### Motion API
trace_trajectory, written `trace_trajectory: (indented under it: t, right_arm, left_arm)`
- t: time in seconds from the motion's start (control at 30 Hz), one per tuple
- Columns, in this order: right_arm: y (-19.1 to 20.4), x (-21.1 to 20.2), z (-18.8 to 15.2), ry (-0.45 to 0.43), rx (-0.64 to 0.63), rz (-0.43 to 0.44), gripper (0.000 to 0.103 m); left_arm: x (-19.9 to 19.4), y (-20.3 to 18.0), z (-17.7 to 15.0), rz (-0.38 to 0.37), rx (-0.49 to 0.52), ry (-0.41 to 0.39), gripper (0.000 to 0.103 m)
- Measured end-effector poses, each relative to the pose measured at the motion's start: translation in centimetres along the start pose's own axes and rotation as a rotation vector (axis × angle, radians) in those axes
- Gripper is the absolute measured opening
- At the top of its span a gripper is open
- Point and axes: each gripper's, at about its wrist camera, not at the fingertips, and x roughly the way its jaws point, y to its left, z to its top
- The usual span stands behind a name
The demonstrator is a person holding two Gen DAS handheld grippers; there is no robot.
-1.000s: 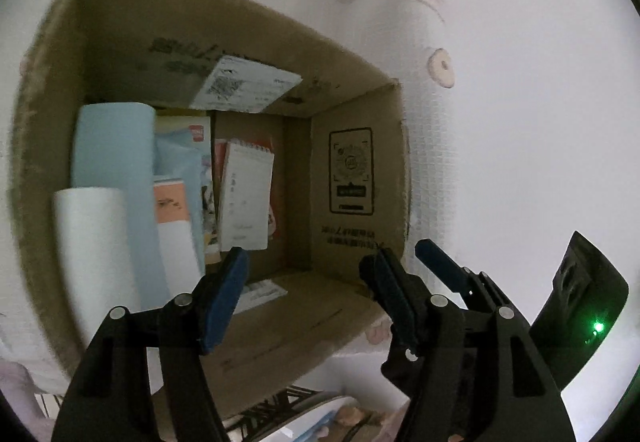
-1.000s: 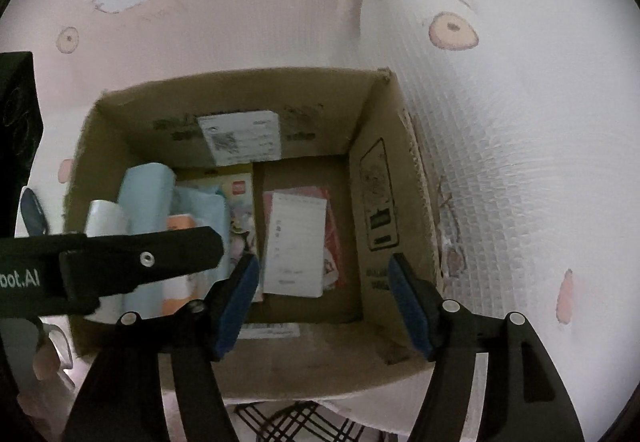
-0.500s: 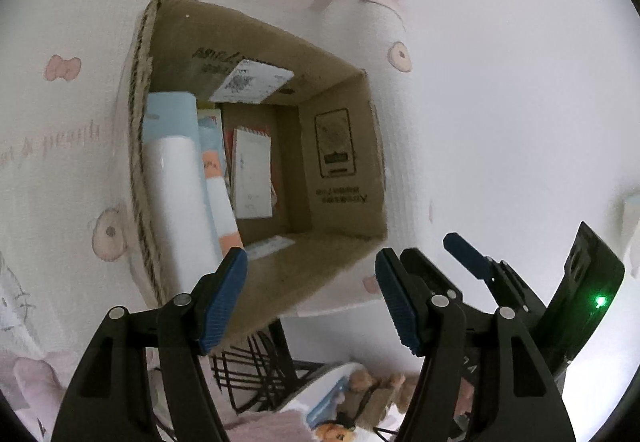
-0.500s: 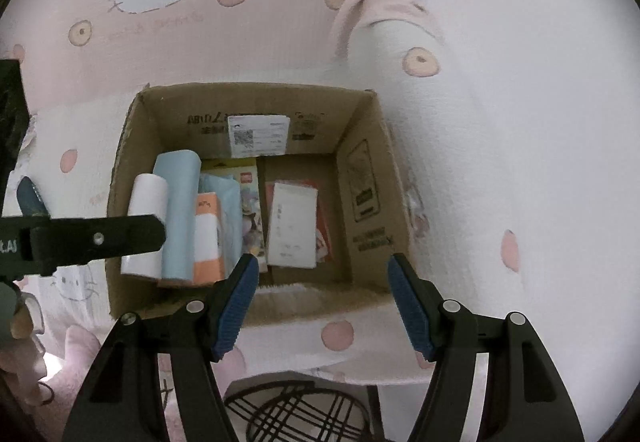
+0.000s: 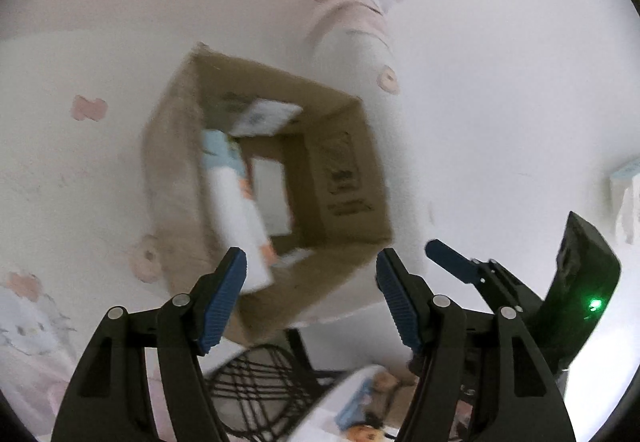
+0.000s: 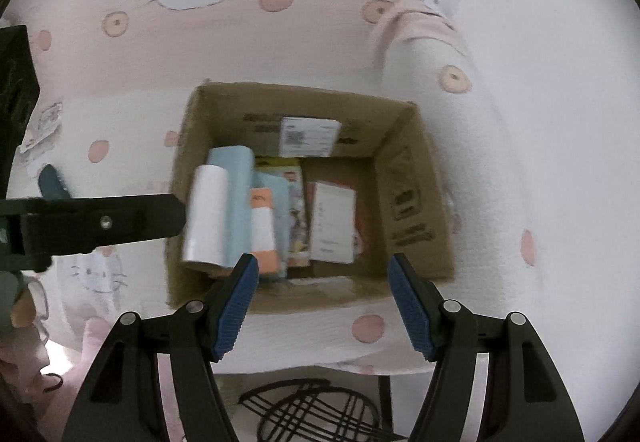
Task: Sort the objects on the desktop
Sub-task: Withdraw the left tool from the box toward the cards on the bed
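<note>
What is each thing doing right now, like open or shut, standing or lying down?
Brown cardboard box: open on top, with things inside.
White roll: lying flat in the box, along its left side.
Pale blue roll: lying flat beside the white roll.
White notepad: lying flat on the box floor.
Left gripper: open, empty.
Right gripper: open, empty.

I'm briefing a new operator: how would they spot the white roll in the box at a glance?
Find the open cardboard box on the pink cartoon-cat cloth. Along its left inside wall lie two rolls side by side. The white roll is the outer one, nearest that wall, plain white and shorter than the pale blue roll beside it.
</note>
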Motion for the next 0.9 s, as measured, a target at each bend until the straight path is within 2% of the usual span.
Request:
trace_trajectory:
  t: [0.1, 0.27, 0.47, 0.63, 0.77, 0.9]
  right_arm:
    - [1.8, 0.9, 0.7, 0.0, -0.011, 0.061, 0.066]
    - [5.8, 2.9, 2.2, -0.003, -0.058, 0.131, 0.066]
    - [12.2, 4.1, 5.1, -0.03, -0.203, 0.224, 0.066]
    - [17.0, 3.7, 7.2, -0.079, -0.288, 0.325, 0.066]
    - [21.1, 3.4, 7.9, -0.097, -0.351, 0.394, 0.066]
    - [25.2, 3.1, 8.0, -0.114, -0.404, 0.421, 0.066]
  left_arm:
    - [-0.8, 2.5, 0.2, 0.015, -0.028, -0.021, 0.072]
    - [-2.5, 9.0, 0.3, 0.069, -0.139, -0.062, 0.072]
    - [-5.7, 15.6, -0.1, 0.159, -0.266, -0.105, 0.072]
    - [-10.4, 19.7, -1.5, 0.216, -0.36, -0.209, 0.072]
    - [-14.0, 22.4, -2.6, 0.244, -0.389, -0.272, 0.072]
    - [-16.5, 24.6, -3.8, 0.256, -0.401, -0.322, 0.072]
